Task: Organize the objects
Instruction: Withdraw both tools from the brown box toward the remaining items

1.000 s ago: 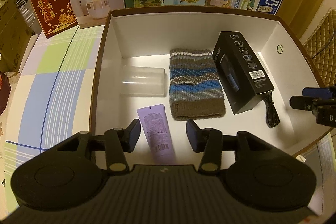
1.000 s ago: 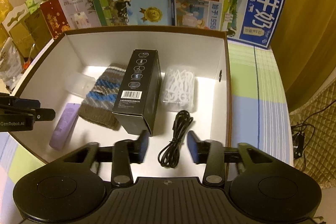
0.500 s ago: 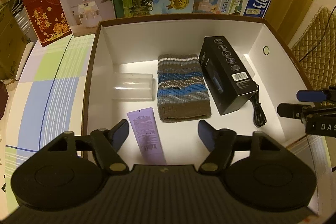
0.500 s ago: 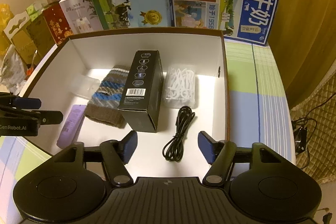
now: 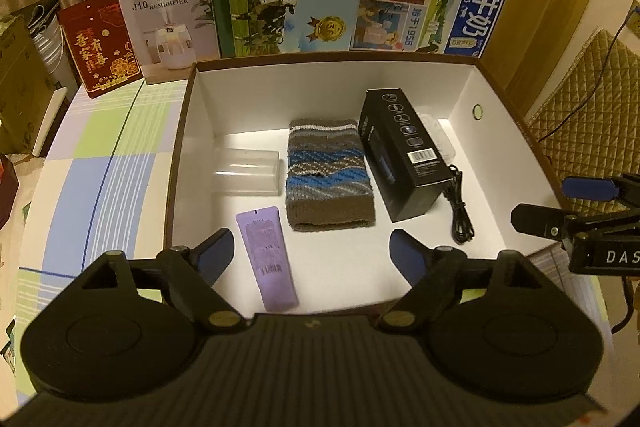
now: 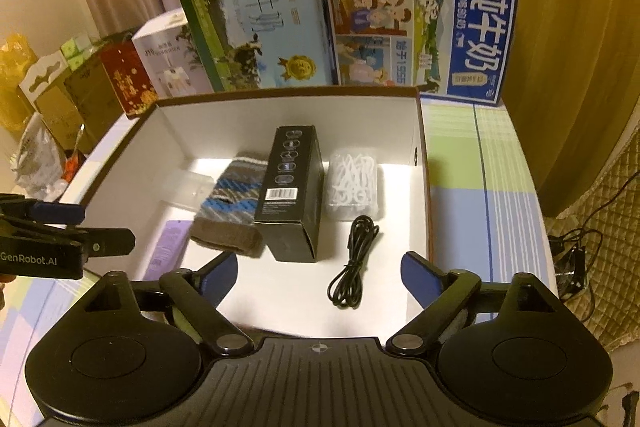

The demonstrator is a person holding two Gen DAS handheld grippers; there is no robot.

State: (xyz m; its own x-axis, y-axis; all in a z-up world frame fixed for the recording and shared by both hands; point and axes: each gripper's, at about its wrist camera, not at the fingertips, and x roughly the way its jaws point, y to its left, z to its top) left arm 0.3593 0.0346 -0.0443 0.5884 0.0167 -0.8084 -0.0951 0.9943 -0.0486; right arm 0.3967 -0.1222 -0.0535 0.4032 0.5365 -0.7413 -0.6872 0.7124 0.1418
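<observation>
**Both grippers held wide over the filled box**

Left wrist view: the left gripper hangs with its jaws spread wide and empty above the near edge of the white cardboard box with a brown rim. Inside lie a lilac squeeze tube, a clear plastic case, a striped knitted band, a black product carton and a coiled black cable.

Right wrist view: the right gripper is likewise spread and empty, above the cable. A clear packet of white picks lies just beside the carton.

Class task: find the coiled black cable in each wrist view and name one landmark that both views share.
Left wrist: black cable lies right of centre, right of the black box.
Right wrist: cable lies centre, ahead of the open right gripper.
Shared landmark: the black box.
</observation>
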